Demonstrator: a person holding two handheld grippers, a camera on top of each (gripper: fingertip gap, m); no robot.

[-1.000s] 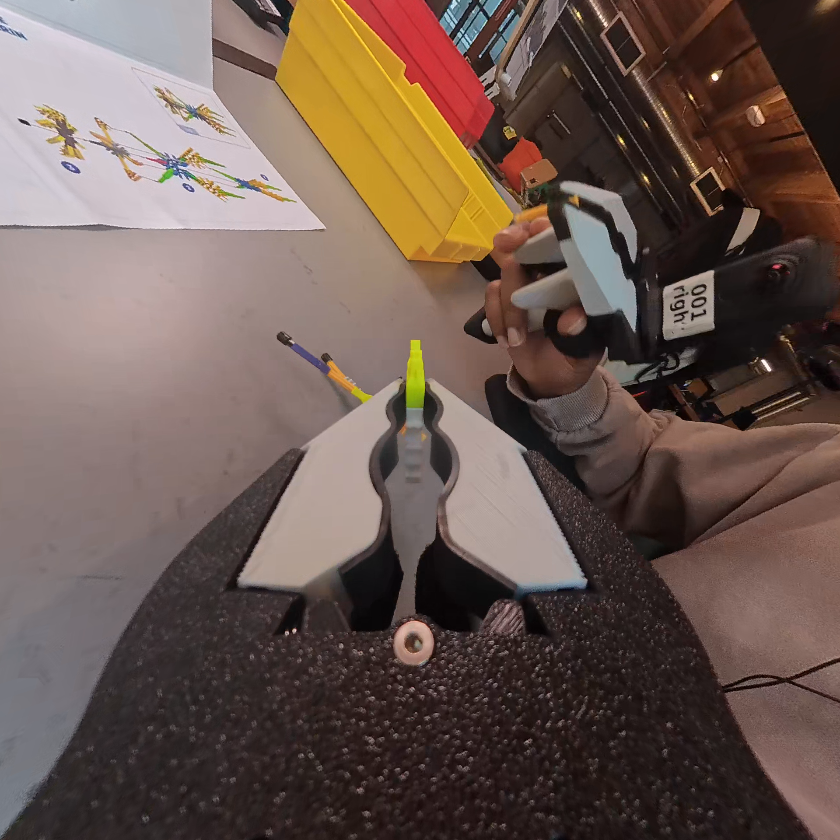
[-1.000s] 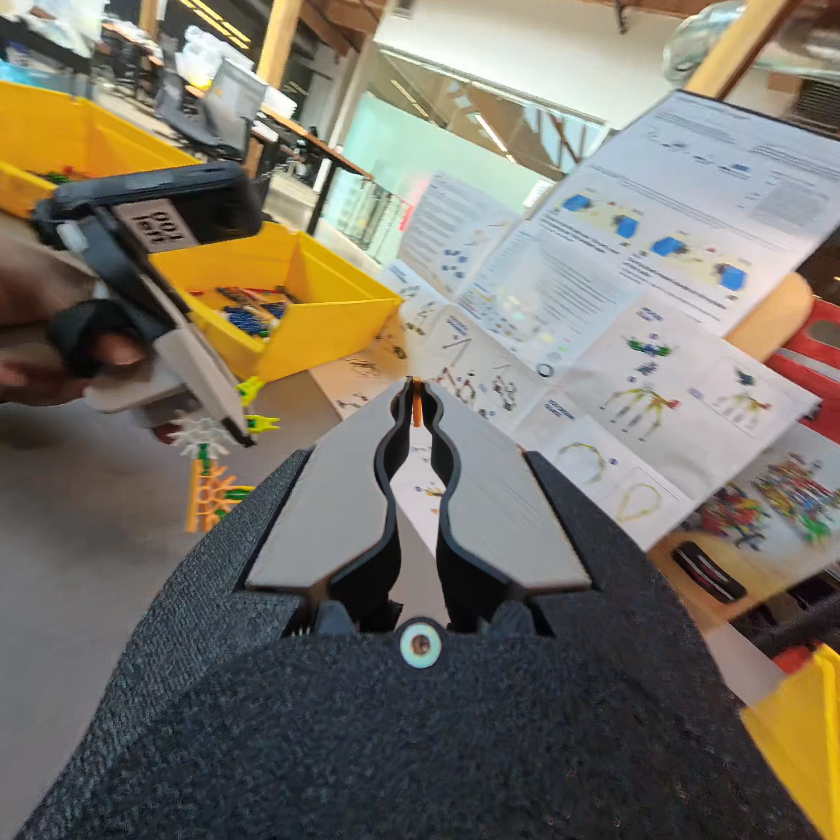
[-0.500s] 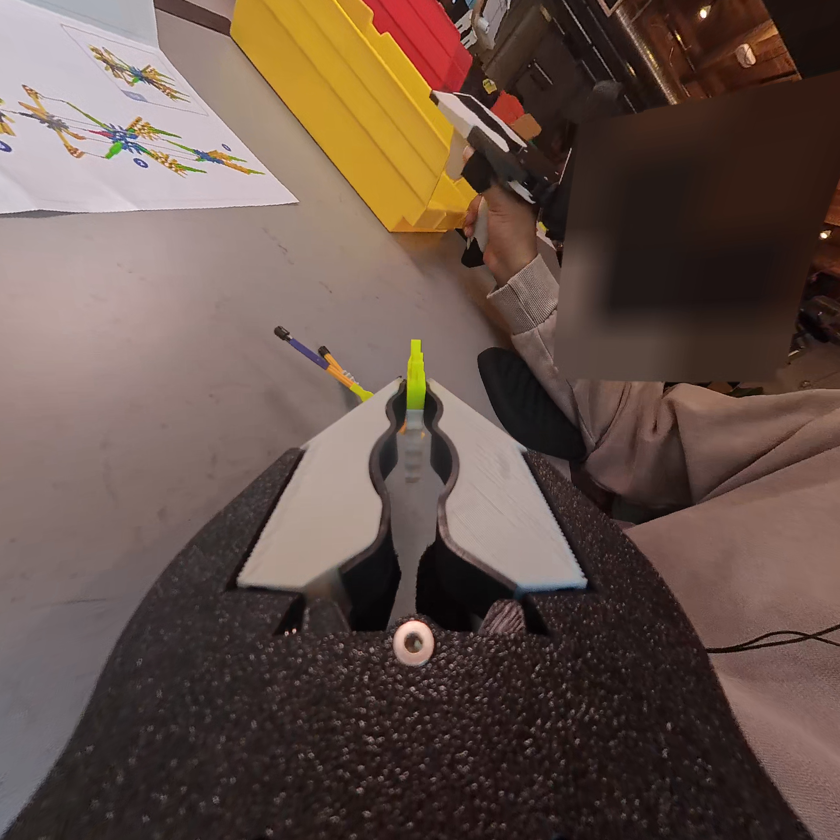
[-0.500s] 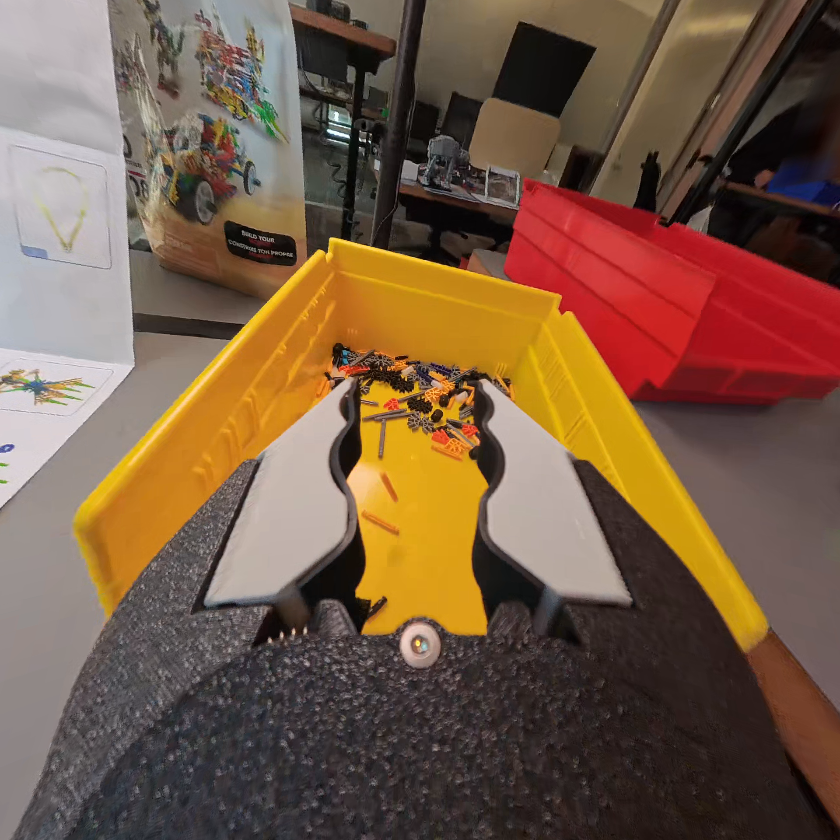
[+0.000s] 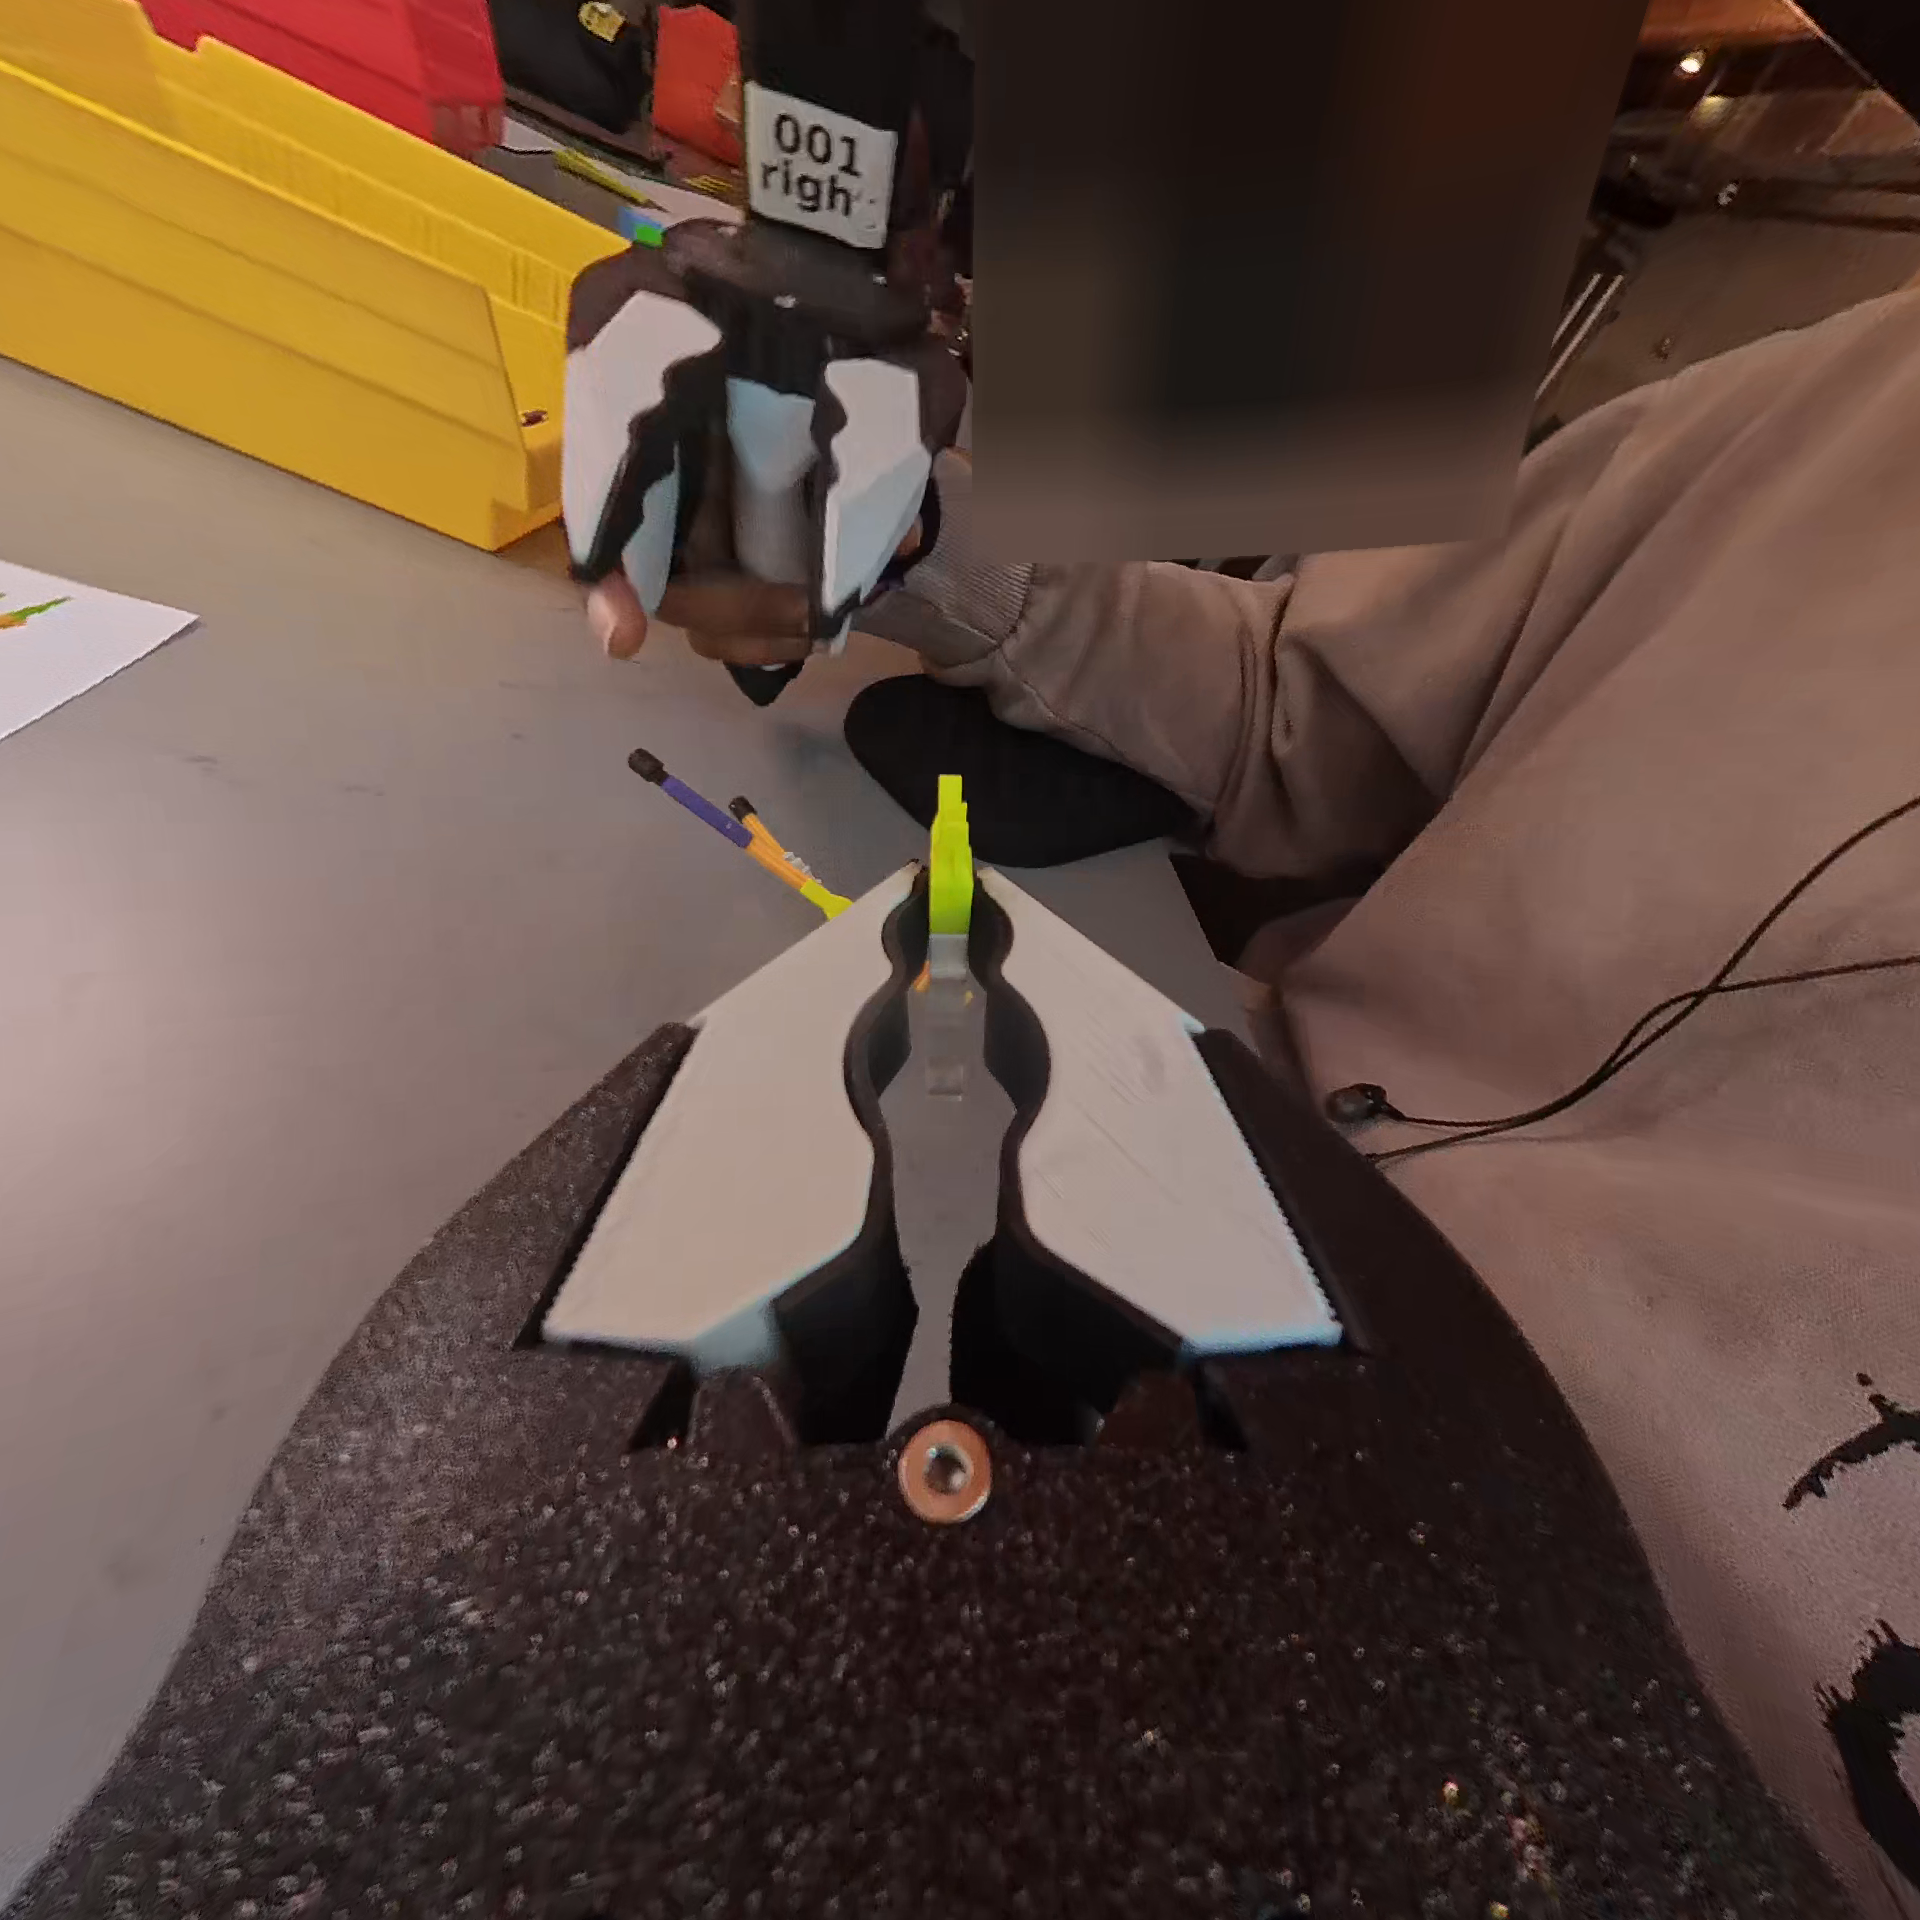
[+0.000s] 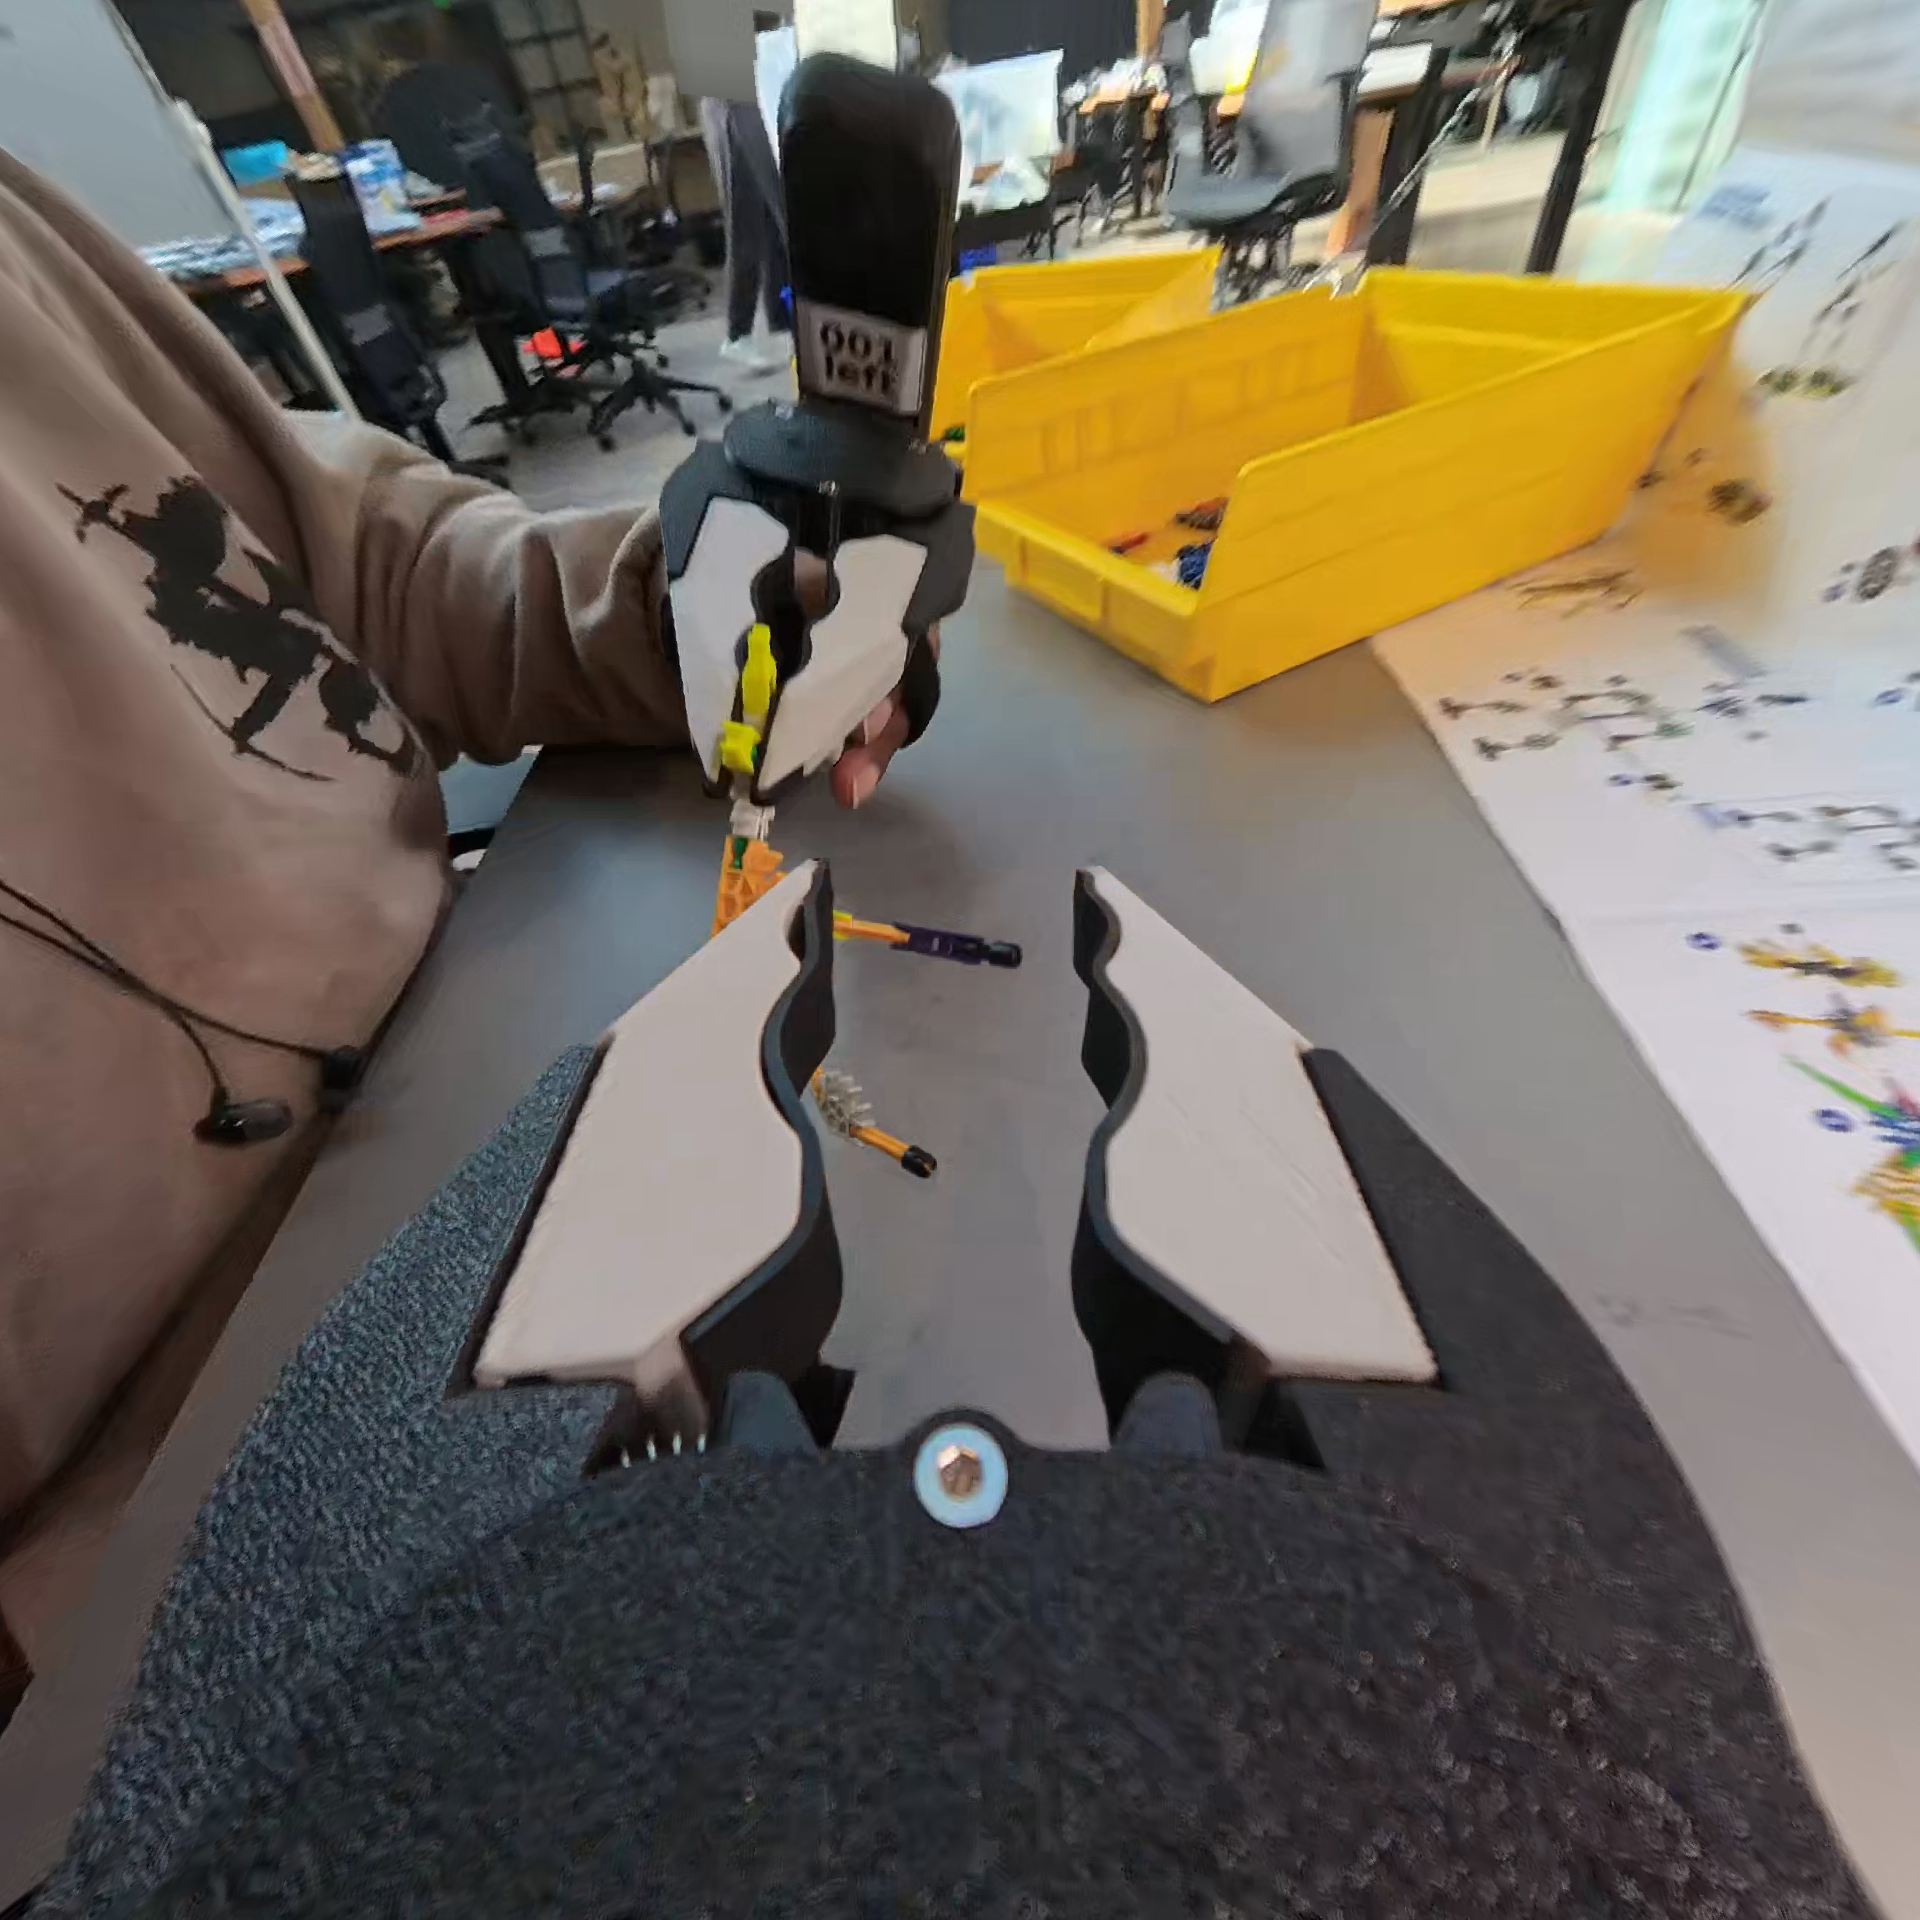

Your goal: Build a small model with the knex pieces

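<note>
My right gripper spread wide, gap between fingers open over bare grey table. Landmark: purple-orange rod, lying ahead across gap's left side. Just left of rod: orange connector beneath my left gripper, blocks that side. Nearer than rod: short orange rod with grey gear. Beyond rod, right: yellow bin. Right of rod: clear table up to instruction sheets.

Left hand-held gripper clamped tight; right hand-held gripper spread wide, empty.
</note>
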